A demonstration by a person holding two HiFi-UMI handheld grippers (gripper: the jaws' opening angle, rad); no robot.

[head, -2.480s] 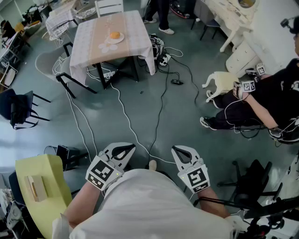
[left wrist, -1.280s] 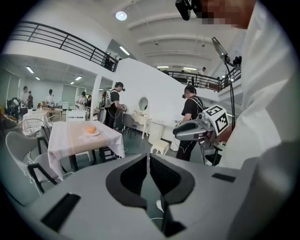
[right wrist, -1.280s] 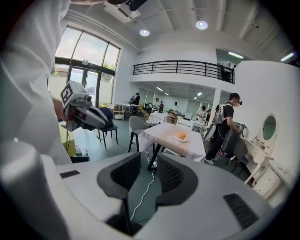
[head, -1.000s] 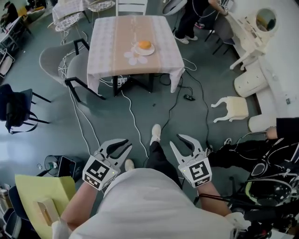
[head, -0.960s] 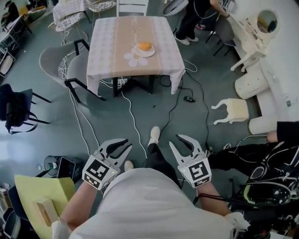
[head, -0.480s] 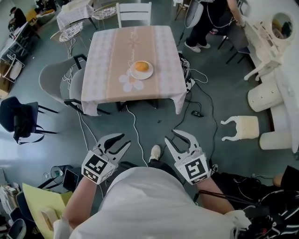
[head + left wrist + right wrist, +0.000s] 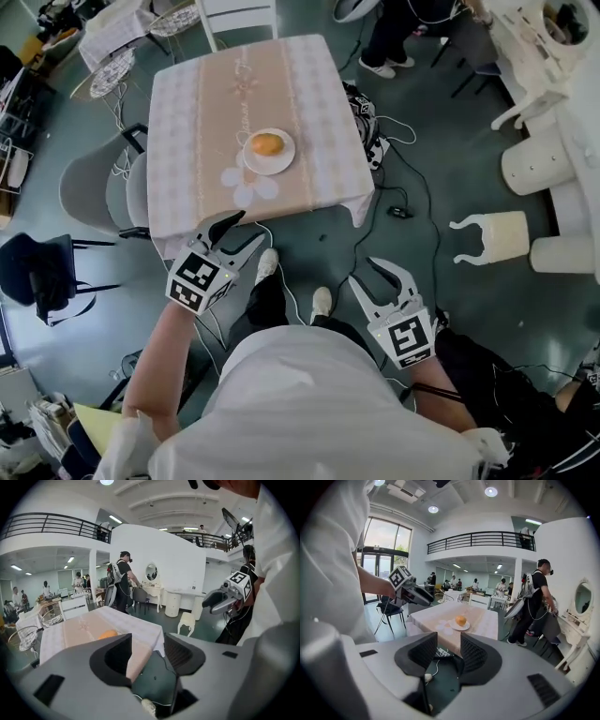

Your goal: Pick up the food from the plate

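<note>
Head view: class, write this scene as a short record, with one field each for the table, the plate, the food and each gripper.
table: square, covered by a pale patterned cloth, ahead of the person
plate: white, on the table, nearer its near edge
food: one rounded orange piece on the plate; no gripper touches it
left gripper: at the table's near edge, short of the plate; jaws opening, nothing between them
right gripper: over the floor, clear of the table; jaws opening, nothing between them
</note>
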